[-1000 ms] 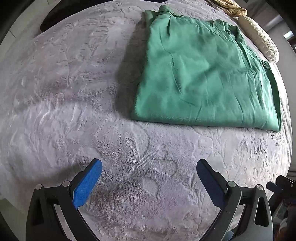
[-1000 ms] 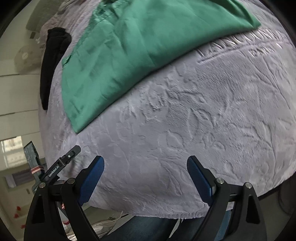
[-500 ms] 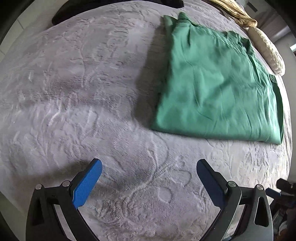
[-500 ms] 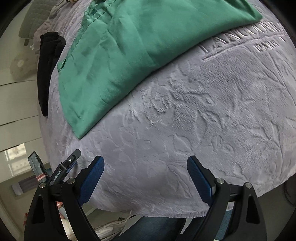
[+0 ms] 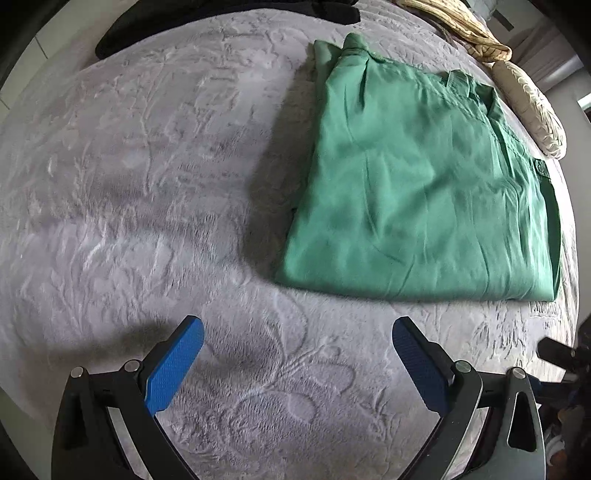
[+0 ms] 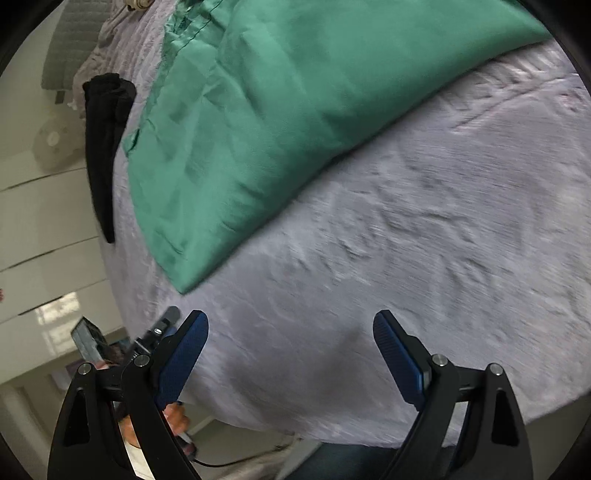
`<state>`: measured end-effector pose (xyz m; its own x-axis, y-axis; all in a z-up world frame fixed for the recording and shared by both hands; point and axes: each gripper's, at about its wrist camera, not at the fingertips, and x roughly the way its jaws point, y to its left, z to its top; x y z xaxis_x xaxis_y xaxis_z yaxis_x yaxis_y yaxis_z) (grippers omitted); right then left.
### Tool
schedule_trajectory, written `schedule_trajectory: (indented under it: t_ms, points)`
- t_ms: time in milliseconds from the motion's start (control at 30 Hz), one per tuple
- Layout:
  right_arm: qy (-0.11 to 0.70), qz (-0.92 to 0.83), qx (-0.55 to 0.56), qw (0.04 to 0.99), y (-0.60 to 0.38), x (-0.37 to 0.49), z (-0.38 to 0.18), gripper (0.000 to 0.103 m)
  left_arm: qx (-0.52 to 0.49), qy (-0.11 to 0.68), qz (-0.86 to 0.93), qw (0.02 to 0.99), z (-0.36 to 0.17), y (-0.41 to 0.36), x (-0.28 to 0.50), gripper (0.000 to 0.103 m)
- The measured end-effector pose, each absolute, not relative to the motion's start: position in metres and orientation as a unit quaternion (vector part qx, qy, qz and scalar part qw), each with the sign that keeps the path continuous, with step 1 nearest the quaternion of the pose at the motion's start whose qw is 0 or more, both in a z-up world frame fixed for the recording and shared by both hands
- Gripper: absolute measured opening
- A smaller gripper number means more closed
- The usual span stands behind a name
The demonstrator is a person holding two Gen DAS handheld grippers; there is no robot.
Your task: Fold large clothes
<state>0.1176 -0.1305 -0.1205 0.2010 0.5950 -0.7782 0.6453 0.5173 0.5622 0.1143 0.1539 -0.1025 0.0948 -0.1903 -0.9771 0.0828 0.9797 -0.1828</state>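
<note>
A green garment (image 5: 424, 192) lies folded flat into a rough rectangle on the grey plush bedspread (image 5: 147, 184). In the left wrist view it sits up and to the right of my left gripper (image 5: 297, 328), which is open, empty and hovers over bare bedspread short of the garment's near edge. In the right wrist view the garment (image 6: 277, 110) fills the upper left. My right gripper (image 6: 290, 321) is open and empty over the bedspread (image 6: 424, 240) near the bed's edge, below the garment's near corner.
A black garment (image 5: 221, 18) lies at the bed's far edge and also shows in the right wrist view (image 6: 105, 147). A yellow knit cloth (image 5: 461, 26) and a cream cushion (image 5: 532, 107) sit far right. Beyond the bed edge are white cupboards (image 6: 37, 221).
Both grippers have drifted with the view. The green garment now sits further right in the left view and larger and closer in the right view. Both stay open.
</note>
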Motion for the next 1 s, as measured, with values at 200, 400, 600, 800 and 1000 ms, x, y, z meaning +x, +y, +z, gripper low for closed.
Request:
schedule_trajectory:
  t_ms: [200,400,600,800,1000]
  points:
    - [0.587,0.023,0.542,0.601,-0.107,0.156,-0.150,0.093,-0.042,0.663,-0.092,0.741,-0.106,0.149,0.131,0.102]
    - [0.556,0.049,0.576,0.597,-0.077,0.194,-0.177,0.093,-0.038,0.665,-0.092,0.740,-0.113,0.145,0.142,0.102]
    - [0.536,0.062,0.603,0.588,-0.066,0.216,-0.183,0.093,-0.037,0.663,-0.088,0.743,-0.114,0.145,0.152,0.102]
    - [0.534,0.050,0.640,0.550,-0.072,0.205,-0.191,0.092,-0.034,0.651,-0.083,0.754,-0.108,0.145,0.162,0.102]
    - [0.555,0.068,0.624,0.545,-0.066,0.212,-0.187,0.030,-0.062,0.647,-0.102,0.753,-0.109,0.147,0.180,0.102]
